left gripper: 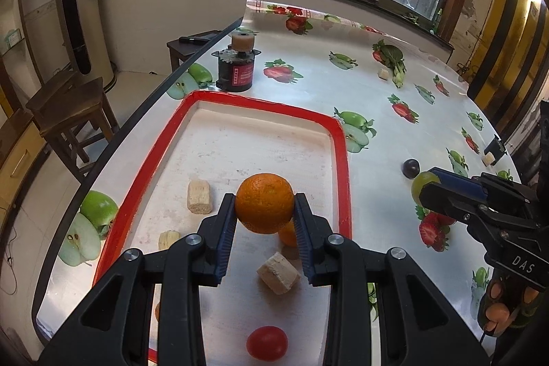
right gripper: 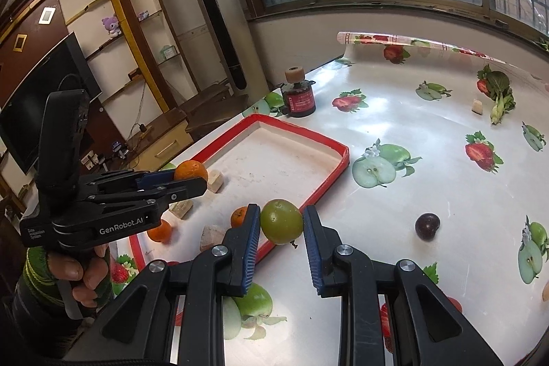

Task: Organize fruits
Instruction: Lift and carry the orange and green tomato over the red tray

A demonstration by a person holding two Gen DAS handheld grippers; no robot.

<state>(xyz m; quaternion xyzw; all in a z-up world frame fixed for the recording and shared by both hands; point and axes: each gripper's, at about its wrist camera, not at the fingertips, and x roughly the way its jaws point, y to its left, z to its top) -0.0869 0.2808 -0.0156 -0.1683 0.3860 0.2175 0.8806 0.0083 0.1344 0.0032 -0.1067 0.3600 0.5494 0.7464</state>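
Orange fills the middle of my left wrist view: the left gripper (left gripper: 265, 211) pinches an orange (left gripper: 264, 203) between its blue pads, one pad pressed on each side of the fruit, above the white floor of the red-rimmed tray (left gripper: 343, 153). Under it on the tray I see a second, smaller orange (left gripper: 287, 234) partly hidden behind the right finger, a red tomato (left gripper: 267, 342) near the bottom edge, and pale blocks (left gripper: 278, 272) scattered about. Off to the right, on the fruit-print tablecloth (left gripper: 343, 84), the right gripper (left gripper: 427, 191) reaches in with a green fruit (left gripper: 421, 186) at its tip, and a dark plum (left gripper: 410, 168) lies just beyond it. A black motor with a cork-coloured roller (left gripper: 236, 66) stands past the tray's far rim.

From the right wrist I see the green fruit (right gripper: 282, 221) between my right gripper's (right gripper: 278, 228) blue pads. The left pad touches it; a thin gap shows at the right pad, so I cannot tell whether the grip is firm. The fruit sits just outside the tray's (right gripper: 308, 194) near corner, and whether it rests on the cloth I cannot tell. The dark plum (right gripper: 427, 226) lies on the cloth to the right, well apart. At left, the left gripper (right gripper: 192, 177) holds its orange (right gripper: 191, 170) over the tray.
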